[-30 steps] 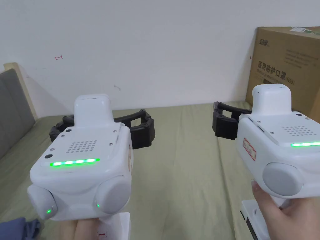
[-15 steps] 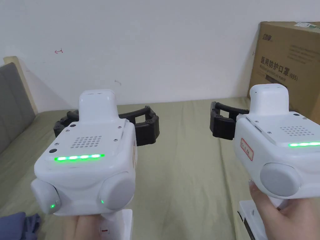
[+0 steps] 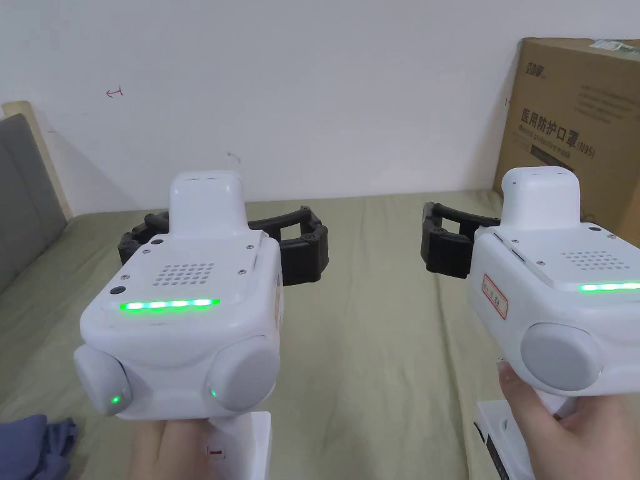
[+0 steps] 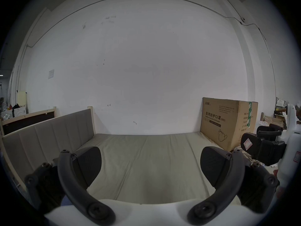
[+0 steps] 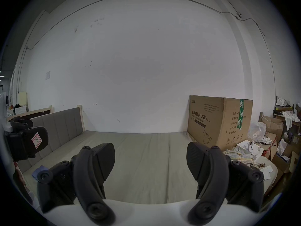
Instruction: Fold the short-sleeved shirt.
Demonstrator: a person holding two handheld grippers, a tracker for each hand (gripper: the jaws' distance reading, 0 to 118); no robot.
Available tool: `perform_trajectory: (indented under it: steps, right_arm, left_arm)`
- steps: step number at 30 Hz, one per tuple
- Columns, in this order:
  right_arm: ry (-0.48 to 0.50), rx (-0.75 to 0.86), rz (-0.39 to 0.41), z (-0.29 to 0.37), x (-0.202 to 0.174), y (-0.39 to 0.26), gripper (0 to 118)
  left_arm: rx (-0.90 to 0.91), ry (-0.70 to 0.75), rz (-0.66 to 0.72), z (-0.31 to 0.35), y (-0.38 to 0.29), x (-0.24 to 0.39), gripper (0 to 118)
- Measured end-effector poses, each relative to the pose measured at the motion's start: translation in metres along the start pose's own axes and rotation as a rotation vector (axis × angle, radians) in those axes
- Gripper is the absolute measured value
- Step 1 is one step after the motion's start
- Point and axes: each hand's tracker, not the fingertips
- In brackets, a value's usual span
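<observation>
The left gripper (image 4: pixel 150 162) was held in the lower left of the head view, its jaws spread wide with nothing between them, and the right gripper (image 5: pixel 150 157) sat in the lower right of that view, jaws likewise apart and empty. Each was carried in a hand: the left hand (image 3: pixel 165 447) at the bottom edge under its white body, the right hand (image 3: pixel 575 437) in the bottom right corner. Both tools hung above a bed (image 3: pixel 369 350) covered in an olive sheet, not touching it. A crumpled blue shirt (image 3: pixel 31 447) lay at the bottom left corner of the head view, near the left gripper. A cardboard box (image 3: pixel 578 125) stood at the upper right, against the white wall (image 3: pixel 300 94)
</observation>
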Motion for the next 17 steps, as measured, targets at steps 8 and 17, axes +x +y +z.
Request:
perform_trajectory:
  steps: [8,17]
  right_arm:
    - [-0.002,0.004,0.014,0.0019,-0.0018,0.0014,96]
    - [0.000,0.004,0.031,0.0026,-0.0044,0.0029,96]
  left_arm:
    - [-0.018,-0.012,-0.007,-0.0011,-0.0023,0.0022,118]
    - [-0.019,-0.039,-0.006,0.0010,0.0013,0.0045,118]
